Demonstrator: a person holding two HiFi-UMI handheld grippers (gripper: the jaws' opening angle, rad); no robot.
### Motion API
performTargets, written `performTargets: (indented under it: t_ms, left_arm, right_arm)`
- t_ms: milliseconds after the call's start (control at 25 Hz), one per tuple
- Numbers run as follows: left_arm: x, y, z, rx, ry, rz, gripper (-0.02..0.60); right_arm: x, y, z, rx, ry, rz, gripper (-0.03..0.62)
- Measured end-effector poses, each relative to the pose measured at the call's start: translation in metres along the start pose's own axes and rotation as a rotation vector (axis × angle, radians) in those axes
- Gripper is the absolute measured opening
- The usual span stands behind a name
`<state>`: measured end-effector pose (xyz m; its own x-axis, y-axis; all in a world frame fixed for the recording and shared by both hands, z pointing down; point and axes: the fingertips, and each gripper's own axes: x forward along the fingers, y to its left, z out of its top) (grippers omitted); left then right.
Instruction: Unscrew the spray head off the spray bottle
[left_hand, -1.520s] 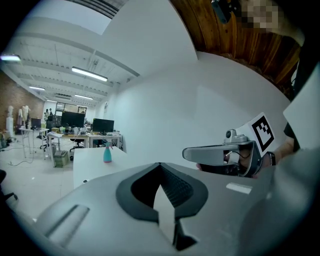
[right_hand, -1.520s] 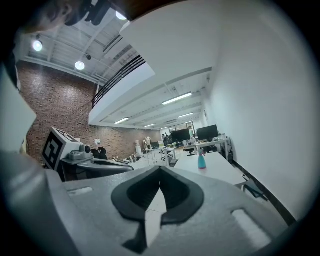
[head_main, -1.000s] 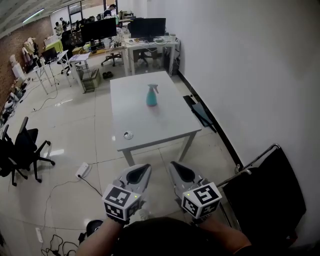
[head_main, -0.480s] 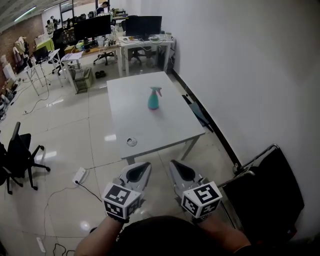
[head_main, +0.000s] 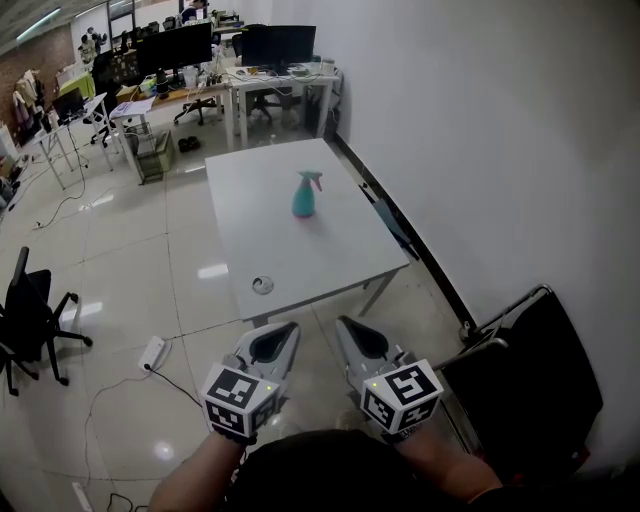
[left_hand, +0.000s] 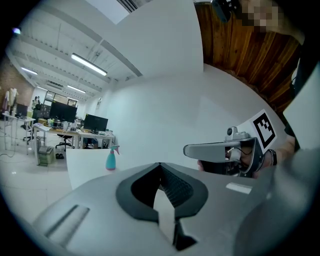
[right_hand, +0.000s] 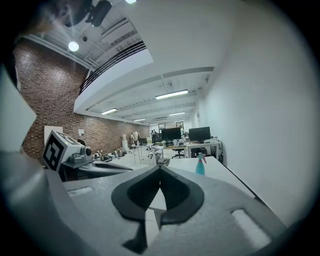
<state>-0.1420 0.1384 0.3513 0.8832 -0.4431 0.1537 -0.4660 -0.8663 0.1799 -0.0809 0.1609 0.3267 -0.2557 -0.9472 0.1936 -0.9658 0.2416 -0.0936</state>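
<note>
Closer now: the bench (head_main: 290, 262) fills a little more of the head view than a second ago, and the office chair (head_main: 30, 312) at the left has slid toward the edge, so you have been walking forward.

Head view: the teal spray bottle (head_main: 305, 198) stands upright on the far half of the bench, toward the wall side, with its spray head (head_main: 309, 178) not yet off. A small round thing (head_main: 262, 285) sits near the bench's near edge; cannot tell what it is. Your left gripper (head_main: 284, 332) and right gripper (head_main: 349, 329) are held low, side by side, well short of the bench.

Left gripper view: jaws pressed together, tips meeting, nothing between them. The bottle is small and distant, left of centre.

Right gripper view: jaws likewise closed on nothing, with the bottle ahead, right of centre.

Step in hand, by my reading: the approach. Spread both grippers before you arrive. Pin the bottle's body low with one and take the head's collar with the other, so the body cannot spin.

Writing: none legible on the bottle. The cubes carry only black-and-white square markers.
</note>
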Motion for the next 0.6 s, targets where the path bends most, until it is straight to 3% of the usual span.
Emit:
performTargets:
  t_ms: [600]
  left_arm:
    - [0.057, 0.017, 0.003, -0.007, 0.032, 0.07, 0.015]
  right_arm:
    - [0.033, -0.053, 0.003, 0.025, 0.008, 0.071, -0.009]
